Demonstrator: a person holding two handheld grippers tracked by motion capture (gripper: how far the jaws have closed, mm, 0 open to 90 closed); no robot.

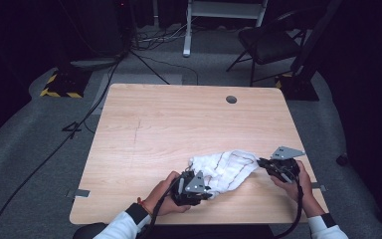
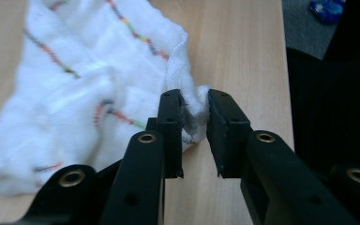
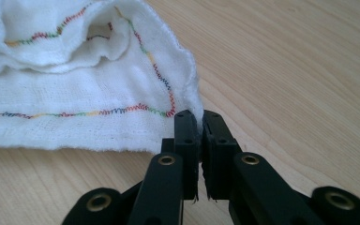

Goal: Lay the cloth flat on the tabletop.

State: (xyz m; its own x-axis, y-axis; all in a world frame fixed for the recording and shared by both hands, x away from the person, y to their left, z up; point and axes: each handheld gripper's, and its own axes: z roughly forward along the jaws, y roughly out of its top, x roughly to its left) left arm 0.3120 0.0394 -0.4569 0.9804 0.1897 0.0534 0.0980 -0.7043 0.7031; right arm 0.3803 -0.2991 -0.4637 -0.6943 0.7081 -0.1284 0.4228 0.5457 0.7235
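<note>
My left hand (image 1: 166, 199) comes in from the near edge of the surface (image 1: 179, 124), forearm angled toward the middle, white sleeve at the wrist. My left claw (image 1: 205, 191) lies low and near level, pointing right, at the near-left end of the white cloth (image 1: 226, 169). In the left gripper view that claw (image 2: 196, 117) stands a little apart, with a bunched fold of the cloth's (image 2: 89, 84) hem sitting between the pads; the hem touches both inner faces, though I can't tell how firmly they press. The cloth lies crumpled near the near edge, right of the middle, its coloured stitch lines running across it. On to my right hand (image 1: 298, 181), close to the near-right corner, wrist bent inward. My right claw (image 1: 259, 162) points left at the cloth's far-right tip. In the right gripper view, that claw (image 3: 200, 123) is squeezed almost together on the cloth's (image 3: 75, 93) corner.
</note>
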